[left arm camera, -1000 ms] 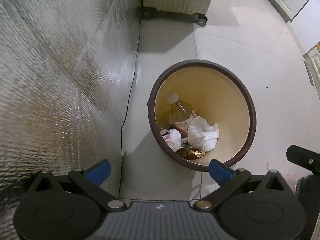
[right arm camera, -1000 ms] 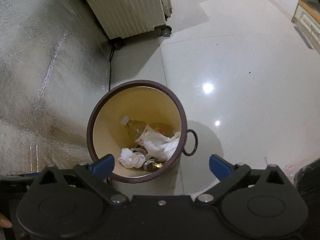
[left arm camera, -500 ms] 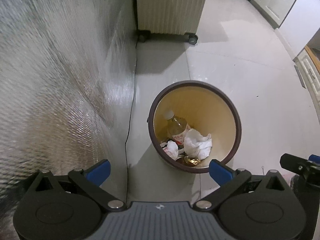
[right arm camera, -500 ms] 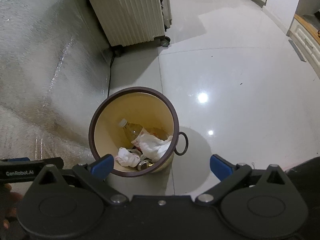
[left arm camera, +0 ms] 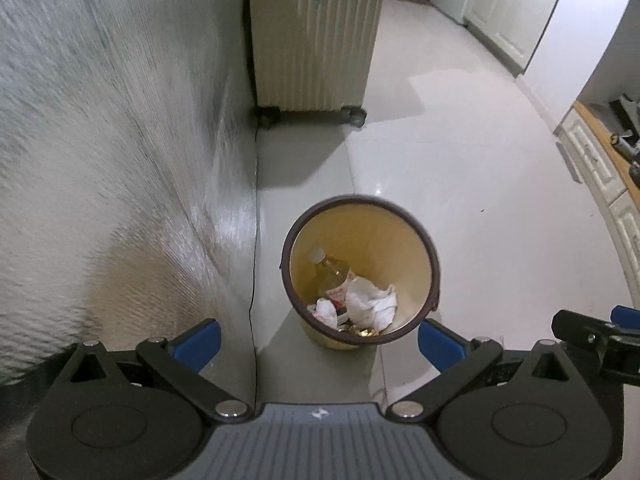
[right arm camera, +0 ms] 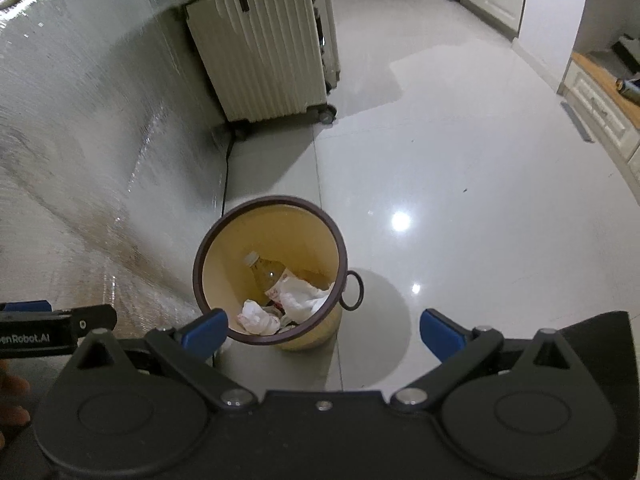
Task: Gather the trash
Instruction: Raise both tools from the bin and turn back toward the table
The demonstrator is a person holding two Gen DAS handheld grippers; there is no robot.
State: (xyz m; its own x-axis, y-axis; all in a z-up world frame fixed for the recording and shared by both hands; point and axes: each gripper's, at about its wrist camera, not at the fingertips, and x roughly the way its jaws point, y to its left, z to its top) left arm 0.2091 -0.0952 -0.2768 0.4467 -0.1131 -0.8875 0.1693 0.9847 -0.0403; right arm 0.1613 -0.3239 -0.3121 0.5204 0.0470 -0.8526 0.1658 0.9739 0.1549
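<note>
both grippers hang high above the floor, tilted down toward the bin, side by side. the left gripper has its blue fingers spread wide and holds nothing; seen from its camera the bin sits between the fingertips, well below them. the right gripper is spread just as wide and also empty, with the bin nearer its left finger. each gripper's edge shows in the other's view: the right one at the far right of the left view, the left one at the far left of the right view, where part of a hand also shows.

the bin stands upright on the tiled floor, near a foil-covered wall. it has a dark rim, a cream inside and a ring handle on its right side. the trash lies at its bottom: a bottle with a white cap leaning against the inner wall, a crumpled tissue over its lower end, a smaller paper wad beside that, and something gold at the near edge. a ribbed suitcase stands on wheels beyond the bin, against the wall.
</note>
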